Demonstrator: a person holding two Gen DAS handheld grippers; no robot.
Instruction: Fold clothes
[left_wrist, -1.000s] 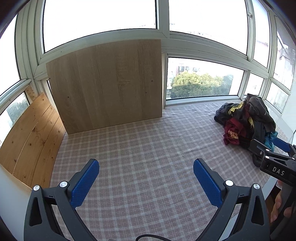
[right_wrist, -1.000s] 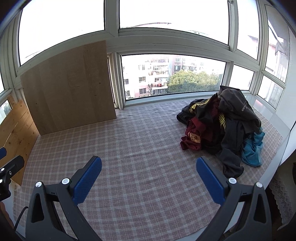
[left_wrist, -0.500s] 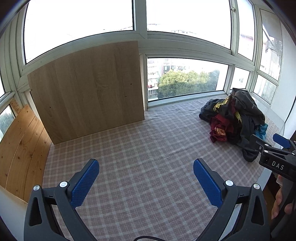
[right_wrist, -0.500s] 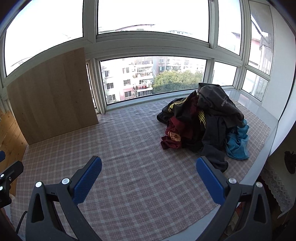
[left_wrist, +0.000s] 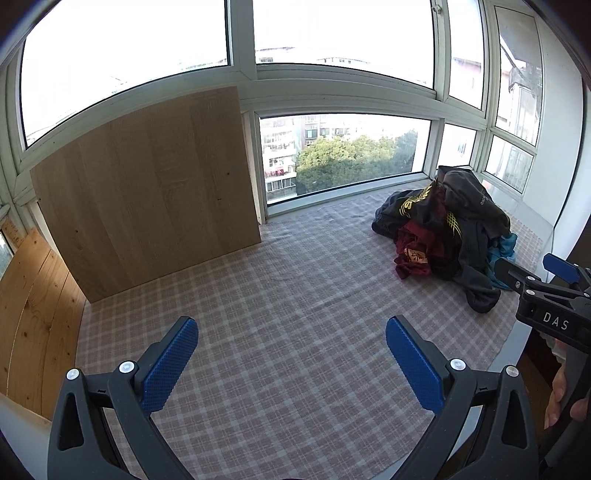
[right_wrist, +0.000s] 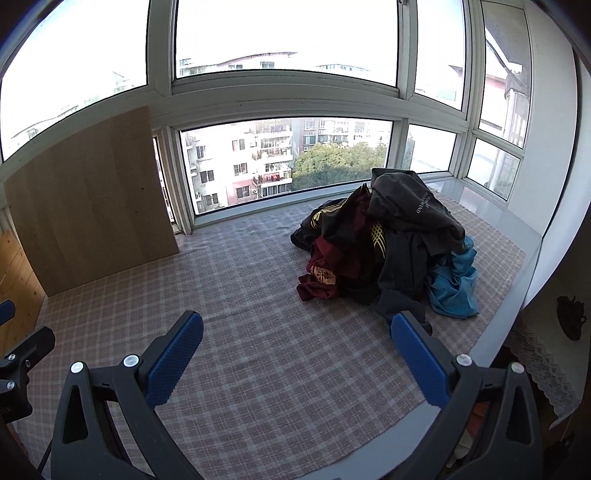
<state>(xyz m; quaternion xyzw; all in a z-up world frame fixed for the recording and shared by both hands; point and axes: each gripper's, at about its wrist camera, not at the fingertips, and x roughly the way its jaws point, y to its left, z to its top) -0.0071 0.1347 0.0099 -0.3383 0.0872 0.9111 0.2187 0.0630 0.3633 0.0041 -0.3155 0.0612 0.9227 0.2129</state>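
A heap of crumpled clothes (right_wrist: 391, 251) lies at the right of the checked tablecloth (right_wrist: 258, 332): dark grey and black garments, a maroon one (right_wrist: 325, 273) and a blue one (right_wrist: 456, 284). In the left wrist view the same pile (left_wrist: 450, 229) sits far right. My right gripper (right_wrist: 295, 328) hovers open over the cloth, its right blue pad (right_wrist: 417, 350) just short of the pile's near edge. My left gripper (left_wrist: 291, 334) hangs open above bare cloth, well left of the pile. Both hold nothing. The right gripper's tool (left_wrist: 543, 291) shows at the right edge there.
A large wooden board (left_wrist: 147, 184) leans against the window at the back left, and pine planks (left_wrist: 33, 314) stand along the left side. Windows (right_wrist: 280, 162) wrap the back and right. The table's right edge (right_wrist: 491, 328) drops off beside lace fabric (right_wrist: 543, 365). A hand (left_wrist: 561, 398) grips the right tool.
Both cameras have swung to the right and drawn nearer the pile, which now looks bigger and closer to the right gripper's fingers. Both grippers stay open.
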